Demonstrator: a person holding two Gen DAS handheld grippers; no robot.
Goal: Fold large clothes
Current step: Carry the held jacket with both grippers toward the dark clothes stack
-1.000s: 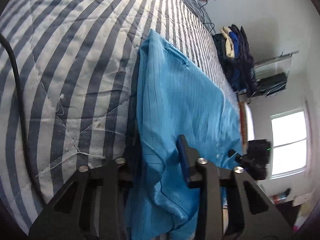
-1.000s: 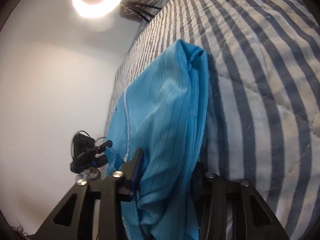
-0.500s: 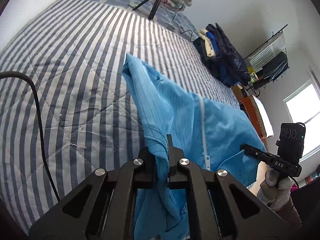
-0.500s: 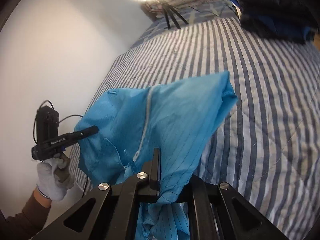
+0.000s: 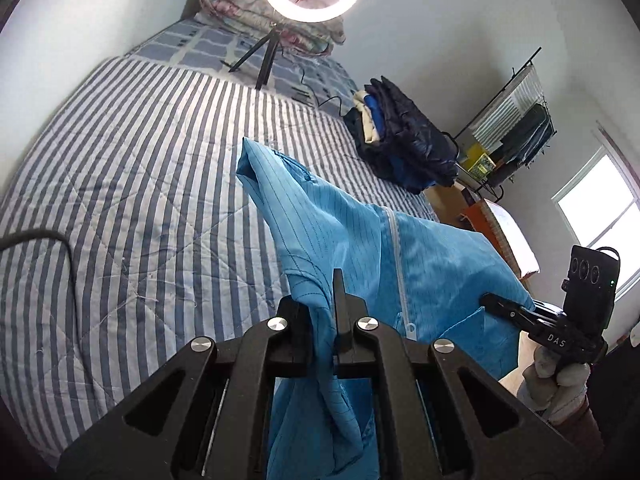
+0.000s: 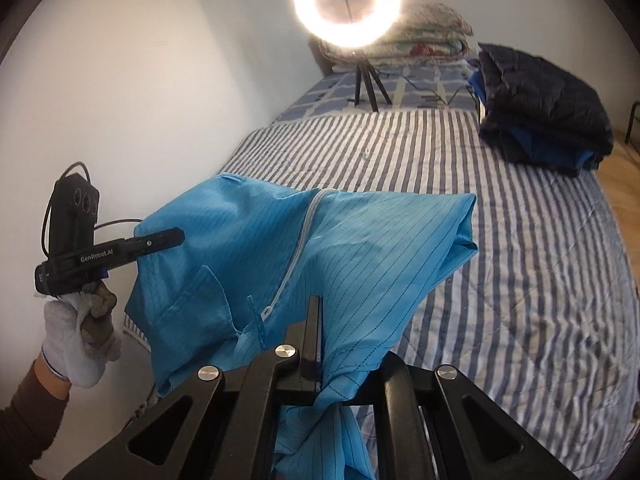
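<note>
Left hand-held gripper [image 5: 322, 332] & right hand-held gripper [image 6: 320, 356] each clenched on a bunched edge of the blue pinstriped zip garment [image 6: 360, 248], jaws just closed w/ cloth pinched between them. Garment hangs stretched between both, raised above the striped bed [image 5: 140, 184], far corner trailing toward the quilt; dark folded clothes pile [image 6: 540, 108] sits at bed's far edge near the ring light [image 6: 347, 0]

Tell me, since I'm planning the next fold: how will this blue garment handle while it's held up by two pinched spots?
The blue garment is probably very floppy: it sags and bunches below the left gripper and the right gripper. It looks thin and light, draping in soft folds. Its smooth sheen hints it may slide on the striped bedcover.
</note>
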